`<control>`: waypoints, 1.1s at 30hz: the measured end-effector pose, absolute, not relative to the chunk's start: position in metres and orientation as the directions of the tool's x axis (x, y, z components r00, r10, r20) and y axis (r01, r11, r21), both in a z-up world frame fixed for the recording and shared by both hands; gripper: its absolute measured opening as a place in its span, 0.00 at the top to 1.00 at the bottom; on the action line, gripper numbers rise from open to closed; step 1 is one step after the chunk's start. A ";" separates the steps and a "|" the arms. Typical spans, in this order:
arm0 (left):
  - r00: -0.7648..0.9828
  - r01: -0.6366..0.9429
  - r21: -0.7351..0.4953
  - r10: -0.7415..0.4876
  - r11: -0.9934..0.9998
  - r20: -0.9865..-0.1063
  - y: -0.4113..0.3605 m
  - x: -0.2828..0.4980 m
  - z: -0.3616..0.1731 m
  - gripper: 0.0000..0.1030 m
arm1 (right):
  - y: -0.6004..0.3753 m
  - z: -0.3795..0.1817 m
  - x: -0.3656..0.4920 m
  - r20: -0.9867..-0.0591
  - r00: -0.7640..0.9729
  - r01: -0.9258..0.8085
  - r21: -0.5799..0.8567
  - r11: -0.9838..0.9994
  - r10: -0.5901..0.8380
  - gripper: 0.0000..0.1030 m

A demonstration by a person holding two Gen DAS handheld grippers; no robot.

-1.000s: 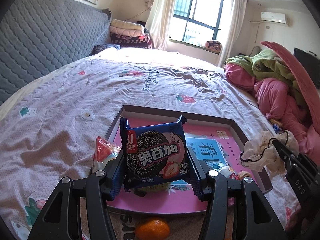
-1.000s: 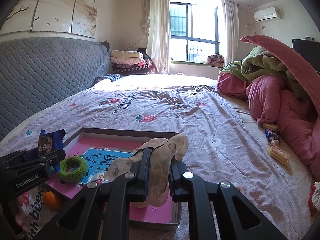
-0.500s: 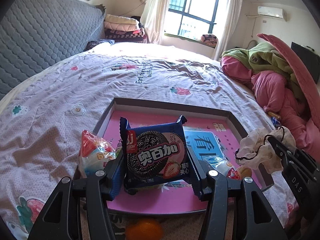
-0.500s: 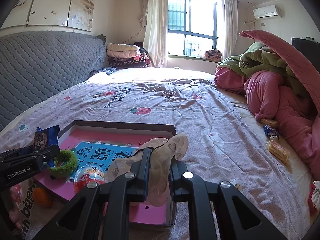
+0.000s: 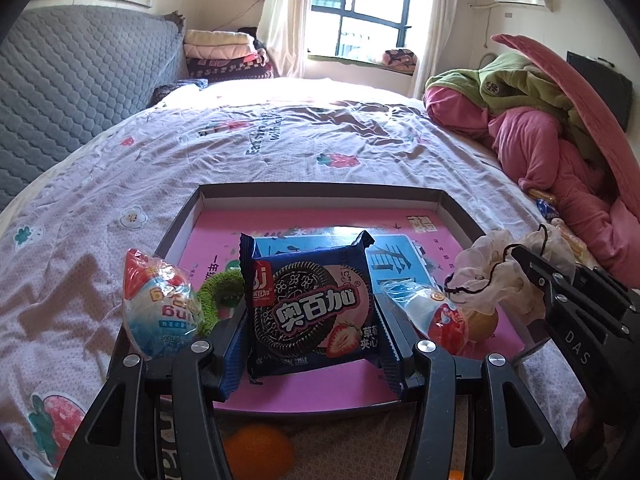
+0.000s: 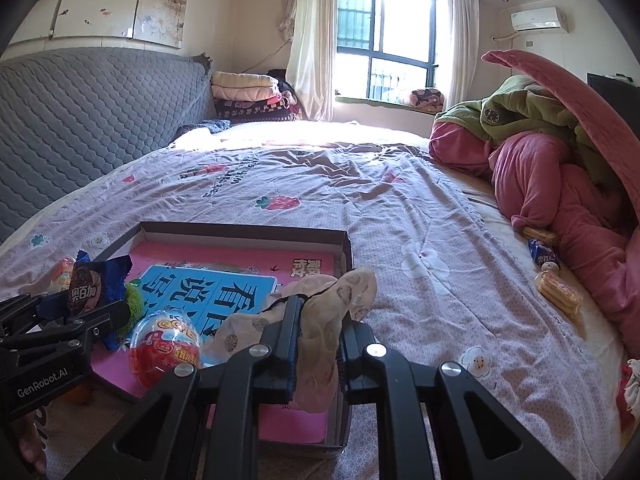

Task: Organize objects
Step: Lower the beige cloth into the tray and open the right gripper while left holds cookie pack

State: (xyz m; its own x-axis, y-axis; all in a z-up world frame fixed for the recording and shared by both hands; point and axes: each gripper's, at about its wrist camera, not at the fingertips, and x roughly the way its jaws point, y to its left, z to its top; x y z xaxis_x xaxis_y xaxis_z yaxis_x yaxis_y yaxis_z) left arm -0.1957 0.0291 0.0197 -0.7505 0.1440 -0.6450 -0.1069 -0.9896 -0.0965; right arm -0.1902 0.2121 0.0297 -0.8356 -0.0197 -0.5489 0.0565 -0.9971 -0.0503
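Note:
My left gripper (image 5: 312, 334) is shut on a blue cookie packet (image 5: 310, 314) and holds it upright over the near part of a shallow box (image 5: 320, 191) with a pink floor. The packet (image 6: 90, 286) also shows at the left of the right wrist view. My right gripper (image 6: 318, 334) is shut on a beige patterned sock (image 6: 332, 312) above the box's near right corner (image 6: 345, 240). Inside the box lie a green hair tie (image 5: 222, 286) and a red-topped toy egg (image 6: 166, 344). A second wrapped egg (image 5: 160, 304) sits at the box's left edge.
An orange (image 5: 258, 450) lies on the bed in front of the box. Snack packets (image 6: 558, 290) rest by the pink and green bedding (image 6: 552, 168) on the right. A grey padded headboard (image 6: 88, 120) runs along the left; folded blankets (image 6: 250, 96) are stacked near the window.
The left gripper has carried the cookie packet forward over the box, and the left-hand egg now shows whole. The right gripper and its sock have hardly shifted.

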 end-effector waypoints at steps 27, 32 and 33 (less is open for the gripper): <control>-0.714 -0.185 -0.041 0.162 -0.982 -0.682 0.051 -0.191 0.010 0.44 | 0.216 0.014 -0.189 -0.611 -0.791 0.065 -0.039 -0.997 -0.028 0.84; -0.698 -0.192 -0.058 0.178 -0.980 -0.693 0.049 -0.191 0.008 0.44 | 0.217 0.013 -0.186 -0.617 -0.786 0.068 -0.031 -0.997 -0.034 0.83; -0.690 -0.193 -0.063 0.181 -0.979 -0.701 0.050 -0.192 0.006 0.44 | 0.218 0.014 -0.186 -0.617 -0.786 0.067 -0.031 -0.997 -0.034 0.83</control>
State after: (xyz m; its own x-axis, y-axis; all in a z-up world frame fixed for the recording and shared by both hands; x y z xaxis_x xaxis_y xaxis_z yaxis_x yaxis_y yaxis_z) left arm -0.1923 0.0496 0.0065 -0.6901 0.1811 -0.7007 -0.1931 -0.9792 -0.0628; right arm -0.1857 0.2177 0.0135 -0.7859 -0.0339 -0.6174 0.0671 -0.9973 -0.0307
